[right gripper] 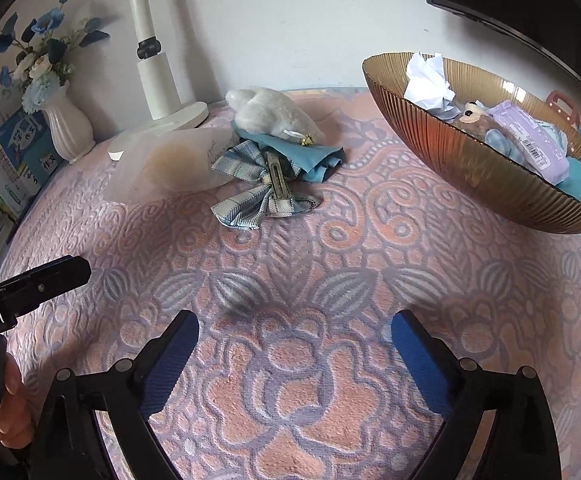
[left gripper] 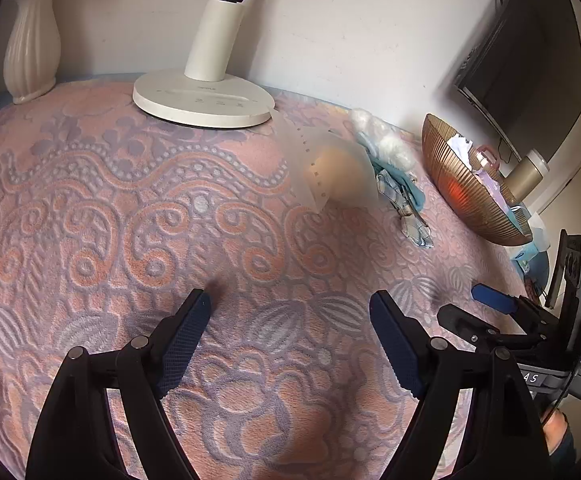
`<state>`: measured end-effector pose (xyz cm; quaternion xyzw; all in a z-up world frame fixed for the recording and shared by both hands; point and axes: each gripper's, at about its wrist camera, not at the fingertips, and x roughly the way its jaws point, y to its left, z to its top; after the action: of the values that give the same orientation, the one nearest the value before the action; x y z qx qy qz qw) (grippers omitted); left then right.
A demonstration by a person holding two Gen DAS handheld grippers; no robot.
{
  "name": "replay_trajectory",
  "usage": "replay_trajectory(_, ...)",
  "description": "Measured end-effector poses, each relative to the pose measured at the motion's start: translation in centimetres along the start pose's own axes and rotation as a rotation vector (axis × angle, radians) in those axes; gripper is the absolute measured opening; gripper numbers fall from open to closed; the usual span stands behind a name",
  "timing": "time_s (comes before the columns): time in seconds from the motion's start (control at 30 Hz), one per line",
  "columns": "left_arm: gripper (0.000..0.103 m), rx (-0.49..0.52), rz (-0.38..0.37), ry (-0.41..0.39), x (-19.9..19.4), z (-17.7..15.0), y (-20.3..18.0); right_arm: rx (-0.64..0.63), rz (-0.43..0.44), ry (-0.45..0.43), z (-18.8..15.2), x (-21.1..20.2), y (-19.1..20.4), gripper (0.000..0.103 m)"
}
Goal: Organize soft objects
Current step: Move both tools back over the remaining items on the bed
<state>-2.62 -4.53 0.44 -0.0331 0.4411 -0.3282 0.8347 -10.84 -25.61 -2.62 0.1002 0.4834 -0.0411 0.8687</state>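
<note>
A plaid bow hair clip [right gripper: 264, 186] lies on the patterned cloth, against a folded blue cloth [right gripper: 310, 156] with a white fluffy pom-pom [right gripper: 274, 114] on it. A translucent pouch holding a beige sponge [right gripper: 174, 162] lies to their left. The same pile shows in the left wrist view: bow [left gripper: 404, 208], pom-pom [left gripper: 382, 136], pouch [left gripper: 336, 168]. A gold ribbed bowl [right gripper: 470, 160] at the right holds crumpled paper, a plush toy and a purple pack. My left gripper [left gripper: 290, 304] and right gripper [right gripper: 294, 326] are both open and empty, well in front of the pile.
A white lamp base [left gripper: 202, 98] and a white vase [left gripper: 30, 48] with blue flowers [right gripper: 38, 60] stand at the back. Books [right gripper: 18, 148] lean at the far left. A dark monitor [left gripper: 530, 60] hangs at the right. The bowl also shows in the left wrist view [left gripper: 462, 188].
</note>
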Motion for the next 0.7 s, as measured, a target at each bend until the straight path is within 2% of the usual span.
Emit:
replay_trajectory(0.17,0.081,0.022,0.027,0.021,0.2,0.1,-0.5,0.011,0.002,0.007,0.0,0.0,-0.2,0.099)
replay_trajectory(0.3,0.081,-0.039,-0.043,0.148,-0.8,1.3,0.7,0.033,0.026,0.037,0.1,-1.2,-1.0,0.099)
replay_trajectory(0.37,0.081,-0.044,-0.067,0.136,-2.3,2.7,0.6,0.038,0.028,0.05,1.1,-2.3,-1.8,0.099)
replay_trajectory(0.47,0.081,0.022,0.018,0.109,-3.0,5.2,-1.0,0.064,0.006,0.063,3.7,-2.8,-2.6,0.099)
replay_trajectory(0.57,0.081,0.124,0.103,0.11,-1.0,7.5,-3.0,0.085,0.056,0.07,5.6,-1.5,-2.1,0.099)
replay_trajectory(0.63,0.081,0.103,0.079,0.127,1.2,9.0,-3.0,0.066,0.067,0.085,6.3,0.0,-1.0,0.099)
replay_trajectory(0.7,0.081,0.049,0.012,0.146,3.2,10.0,-2.5,0.044,0.069,0.085,6.6,1.2,-0.1,0.097)
